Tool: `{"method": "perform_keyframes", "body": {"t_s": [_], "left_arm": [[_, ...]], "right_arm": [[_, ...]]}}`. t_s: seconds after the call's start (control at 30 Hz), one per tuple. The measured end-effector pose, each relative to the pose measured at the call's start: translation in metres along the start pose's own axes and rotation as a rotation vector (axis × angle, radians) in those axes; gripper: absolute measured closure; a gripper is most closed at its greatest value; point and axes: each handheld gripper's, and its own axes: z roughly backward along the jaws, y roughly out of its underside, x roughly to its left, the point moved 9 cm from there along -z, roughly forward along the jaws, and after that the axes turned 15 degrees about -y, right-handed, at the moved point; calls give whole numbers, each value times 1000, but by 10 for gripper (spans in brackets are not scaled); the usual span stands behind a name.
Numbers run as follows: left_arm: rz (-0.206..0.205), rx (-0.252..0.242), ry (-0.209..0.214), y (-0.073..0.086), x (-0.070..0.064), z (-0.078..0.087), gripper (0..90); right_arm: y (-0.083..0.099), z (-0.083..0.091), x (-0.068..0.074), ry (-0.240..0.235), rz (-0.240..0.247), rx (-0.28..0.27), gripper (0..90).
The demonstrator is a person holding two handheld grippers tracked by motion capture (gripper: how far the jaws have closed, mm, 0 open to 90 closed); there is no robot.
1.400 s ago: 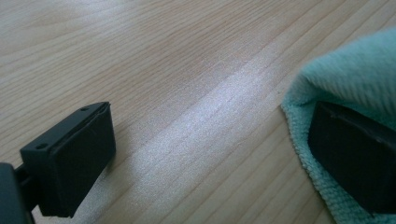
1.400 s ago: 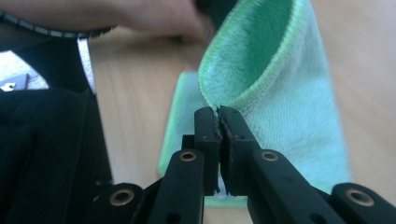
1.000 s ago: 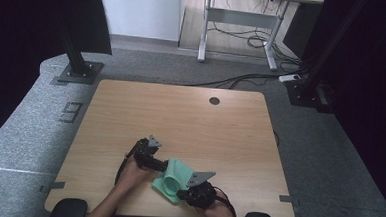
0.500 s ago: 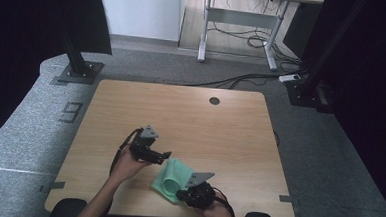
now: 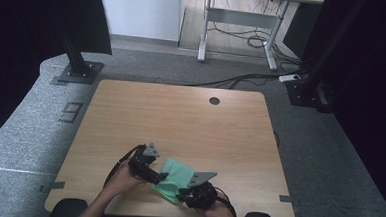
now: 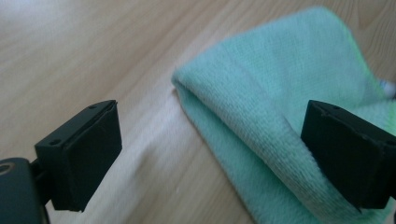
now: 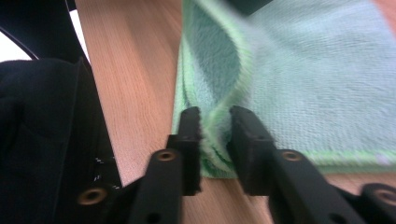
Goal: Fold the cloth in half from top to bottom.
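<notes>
In the high view, a green cloth [image 5: 173, 178] lies folded on the wooden table [image 5: 180, 123] near its front edge, between the 2 grippers. The left gripper [image 5: 158, 177] reaches in from the cloth's left side, its tip at the cloth's near-left edge; the right gripper [image 5: 184, 193] sits at the cloth's front-right corner, with a hand behind each.

In the left gripper view, the left gripper [image 6: 210, 151] has its 2 jaws spread wide. The folded edge of the green cloth [image 6: 289, 107] runs between them: the right jaw is over the cloth, the left jaw is over bare table [image 6: 93, 56], apart from the cloth. Whether either jaw touches anything cannot be told.

In the right gripper view, the right gripper [image 7: 215, 128] has its 2 jaws drawn close together, pinching a raised, doubled edge of the green cloth [image 7: 317, 79] between them. The rest of the cloth lies flat on the table [image 7: 130, 70] beyond the jaws
</notes>
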Motion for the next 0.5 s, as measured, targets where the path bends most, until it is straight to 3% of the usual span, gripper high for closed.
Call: {"method": "perform_keyframes", "body": {"t_s": [0.17,0.27,0.4,0.5], "left_arm": [[-14,4,-5,9,-2,3,57],[-12,-2,-6,13,-3,7,57],[-20,10,-21,22,-2,7,57],[-8,16,-24,28,0,5,57]], "right_arm": [[-4,21,-3,4,-28,-61,566],[-6,30,-11,35,-62,-90,493],[-15,31,-24,99,-88,-119,372],[-17,20,-30,142,-122,-93,296]]}}
